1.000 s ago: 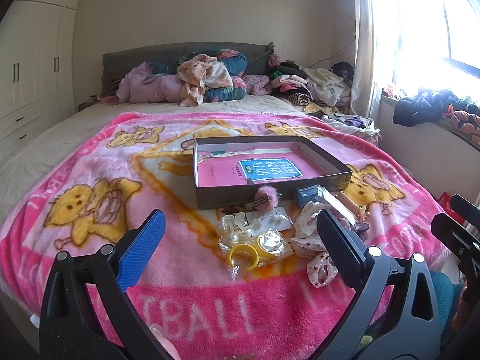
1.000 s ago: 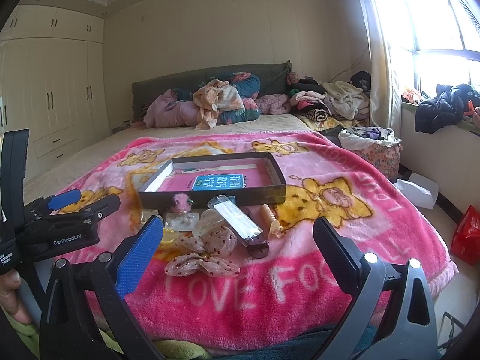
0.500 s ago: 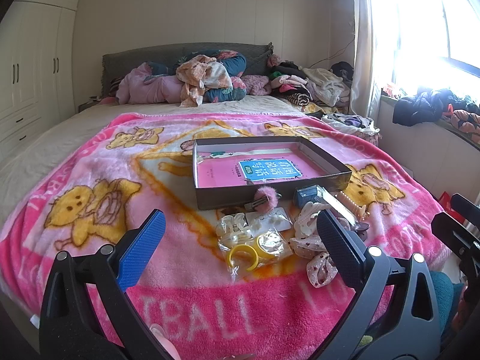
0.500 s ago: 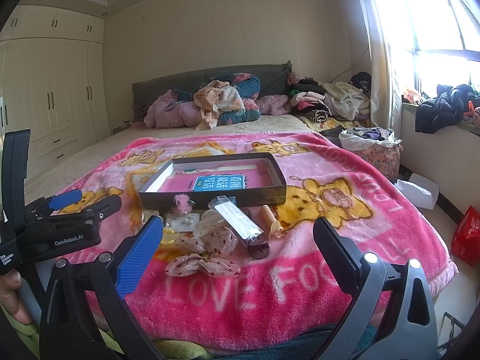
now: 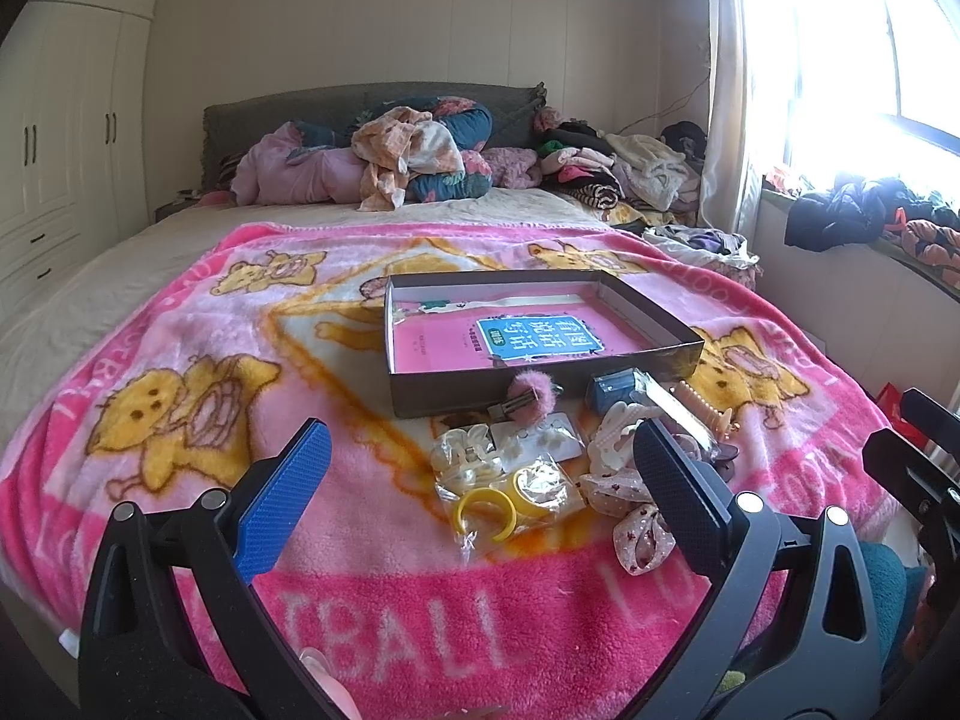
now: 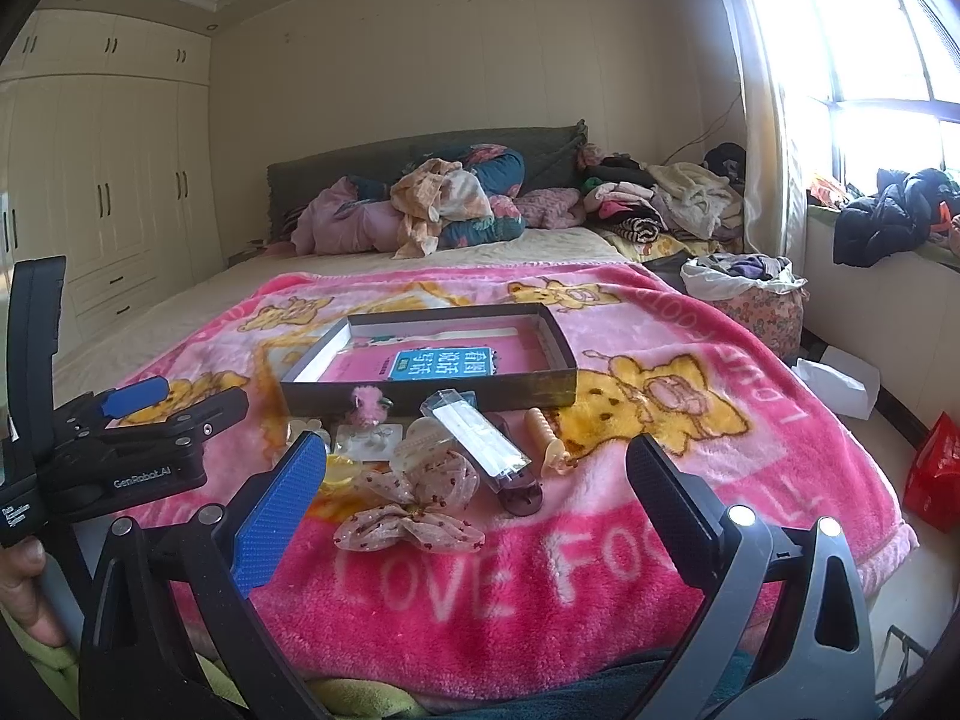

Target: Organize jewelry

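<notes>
A shallow dark box [image 5: 654, 315] [image 6: 558, 381] with a pink book inside lies on the pink blanket. In front of it lies a pile of accessories: a pink pompom clip [image 5: 531, 393] [image 6: 369, 403], a yellow bangle [image 5: 486, 510], a spotted bow [image 6: 414, 510] [image 5: 636, 525], a clear long packet [image 6: 480, 441], a beaded comb [image 6: 547, 438]. My left gripper [image 5: 480, 492] is open and empty, hovering short of the pile. My right gripper [image 6: 474, 501] is open and empty, also short of it.
The pink blanket [image 5: 180, 324] covers the near part of a bed. Heaped clothes [image 5: 420, 150] lie at the headboard. Wardrobes [image 6: 108, 180] stand on the left. A window sill with clothes [image 6: 888, 216] and a laundry bag [image 6: 750, 294] are on the right.
</notes>
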The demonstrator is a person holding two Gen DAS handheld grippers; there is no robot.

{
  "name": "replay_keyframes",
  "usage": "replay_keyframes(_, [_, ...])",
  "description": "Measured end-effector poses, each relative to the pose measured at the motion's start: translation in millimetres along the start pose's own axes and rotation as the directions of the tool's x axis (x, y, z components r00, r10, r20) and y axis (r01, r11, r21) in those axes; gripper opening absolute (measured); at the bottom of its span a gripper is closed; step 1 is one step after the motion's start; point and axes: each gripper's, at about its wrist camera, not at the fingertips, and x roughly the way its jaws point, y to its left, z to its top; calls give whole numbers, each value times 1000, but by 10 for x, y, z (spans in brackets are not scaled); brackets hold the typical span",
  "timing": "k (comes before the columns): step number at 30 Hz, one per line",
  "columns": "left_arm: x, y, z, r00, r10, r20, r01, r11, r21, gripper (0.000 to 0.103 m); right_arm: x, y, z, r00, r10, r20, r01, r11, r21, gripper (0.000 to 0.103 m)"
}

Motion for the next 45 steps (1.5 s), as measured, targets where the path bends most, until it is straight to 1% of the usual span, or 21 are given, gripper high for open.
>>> replay_keyframes(3, [-4,-35,-26,1000,1,-8,-1,1000,-8,93,2,43,-5,1000,4,-4,-4,1000,-8,97])
replay_keyframes(9, [77,20,1,1000,4,-30,-5,1000,-25,93,62,114,-10,1000,17,-21,-18,1000,-26,97])
replay_keyframes(15, [153,169,0,998,15,-54,-17,999,-48,93,144,169,7,998,40,-43,-41,998,-43,97])
replay_keyframes(22, [351,256,-18,992,-1,-128,-7,998,-58,93,295,208,53,995,65,-71,-70,995,-66,97])
replay_keyframes(27, [486,302,5,987,0,-158,-8,999,-50,93,436,228,88,992,83,-93,-90,993,-77,97])
replay_keyframes(33, [683,308,64,980,-31,-198,22,999,-50,93,611,173,91,986,93,-138,-104,992,-75,97])
replay_keyframes(39, [902,210,145,972,-69,-225,65,998,-24,93,765,73,93,981,87,-172,-100,993,-67,97])
replay_keyframes(42, [1017,138,196,970,-68,-233,70,998,3,93,843,8,85,978,84,-189,-97,993,-61,97])
replay_keyframes(45, [1143,71,239,962,-93,-258,101,995,19,93,933,-65,75,975,80,-208,-95,993,-63,97])
